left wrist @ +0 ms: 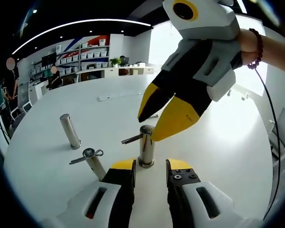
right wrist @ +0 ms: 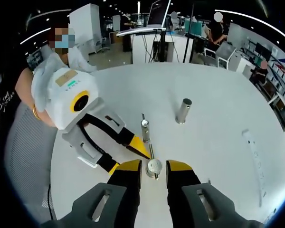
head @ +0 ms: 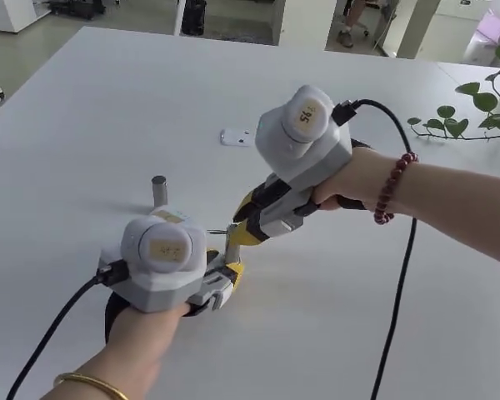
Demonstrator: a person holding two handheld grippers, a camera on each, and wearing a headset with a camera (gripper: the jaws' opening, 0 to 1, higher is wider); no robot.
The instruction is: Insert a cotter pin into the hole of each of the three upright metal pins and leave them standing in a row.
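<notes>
In the centre of the left gripper view, the cotter pin point(left wrist: 132, 138) lies crosswise, half through the upright pin point(left wrist: 146, 149), pointing left; the right hand-held gripper point(left wrist: 148, 127), part-open and seemingly empty, hovers nearest, while the left hand-held gripper point(left wrist: 151, 165) gapes astride the foot.

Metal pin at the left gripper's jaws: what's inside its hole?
A cotter pin sits in the metal pin's hole, one end sticking out sideways. The far end is covered by the right gripper, so how far through it goes can't be seen.
</notes>
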